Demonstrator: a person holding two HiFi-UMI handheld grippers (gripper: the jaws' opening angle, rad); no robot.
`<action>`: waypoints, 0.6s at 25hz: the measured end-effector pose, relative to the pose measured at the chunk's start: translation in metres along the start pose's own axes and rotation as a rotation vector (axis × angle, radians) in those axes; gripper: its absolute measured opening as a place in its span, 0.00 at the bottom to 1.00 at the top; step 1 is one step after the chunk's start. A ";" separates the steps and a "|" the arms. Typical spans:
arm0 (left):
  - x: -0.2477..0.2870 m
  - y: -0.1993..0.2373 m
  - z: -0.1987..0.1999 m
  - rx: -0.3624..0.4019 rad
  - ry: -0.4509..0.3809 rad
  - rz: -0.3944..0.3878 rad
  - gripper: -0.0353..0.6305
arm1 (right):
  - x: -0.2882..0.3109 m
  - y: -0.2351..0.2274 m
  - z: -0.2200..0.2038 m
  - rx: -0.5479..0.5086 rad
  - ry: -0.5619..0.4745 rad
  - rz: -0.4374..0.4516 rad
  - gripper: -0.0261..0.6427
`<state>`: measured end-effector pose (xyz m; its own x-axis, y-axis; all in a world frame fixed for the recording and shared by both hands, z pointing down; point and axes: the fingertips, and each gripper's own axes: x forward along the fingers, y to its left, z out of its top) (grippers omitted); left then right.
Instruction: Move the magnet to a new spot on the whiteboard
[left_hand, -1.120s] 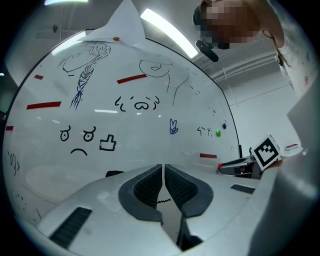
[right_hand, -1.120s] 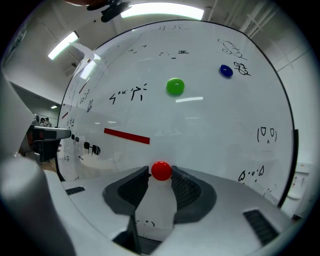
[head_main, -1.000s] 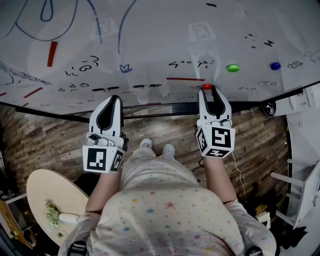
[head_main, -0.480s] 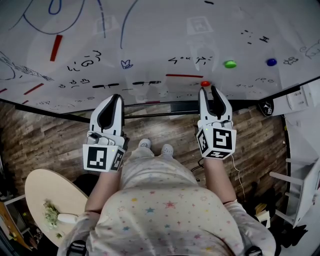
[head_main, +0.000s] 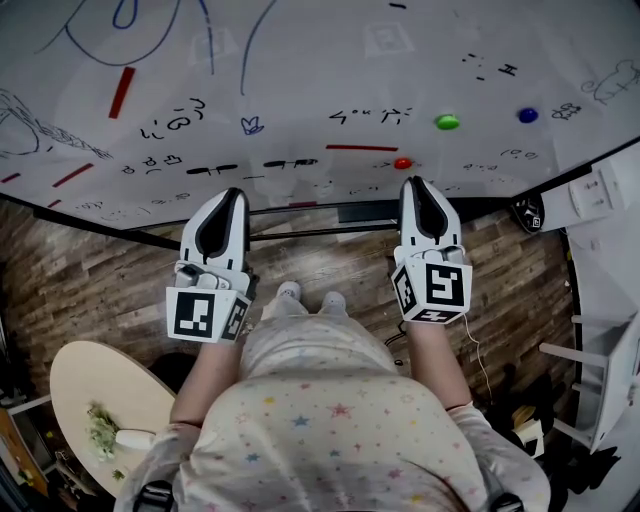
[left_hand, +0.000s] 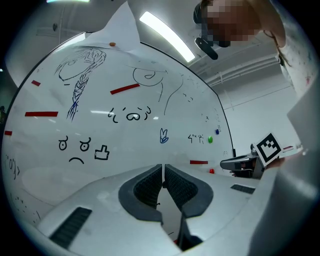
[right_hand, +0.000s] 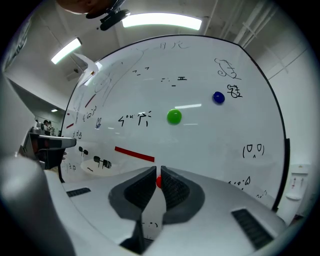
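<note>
CLOSING IN: The red magnet sits low on the whiteboard, just under the right end of a red line. The right claw is closed to a sliver, its tips just short of it (the red shows only through the gap). The left claw hangs closed and empty. The grasp looks not yet made; next, the right claw must open and straddle the red magnet. A round button, it has no long axis, and its face points off the board.
</note>
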<state>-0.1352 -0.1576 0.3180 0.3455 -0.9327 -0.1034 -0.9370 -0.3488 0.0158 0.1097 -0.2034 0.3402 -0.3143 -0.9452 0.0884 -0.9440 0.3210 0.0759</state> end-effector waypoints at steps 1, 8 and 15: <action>0.000 0.000 0.002 0.002 -0.004 0.002 0.09 | -0.002 0.000 0.001 0.000 -0.003 0.001 0.07; 0.000 -0.007 0.006 0.007 -0.007 0.011 0.09 | -0.014 -0.004 0.010 -0.004 -0.022 0.012 0.04; 0.001 -0.018 0.009 0.013 -0.010 0.018 0.09 | -0.026 -0.014 0.012 -0.003 -0.023 0.019 0.04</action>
<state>-0.1187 -0.1517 0.3085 0.3285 -0.9377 -0.1133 -0.9436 -0.3311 0.0049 0.1298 -0.1843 0.3254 -0.3340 -0.9402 0.0670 -0.9377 0.3387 0.0774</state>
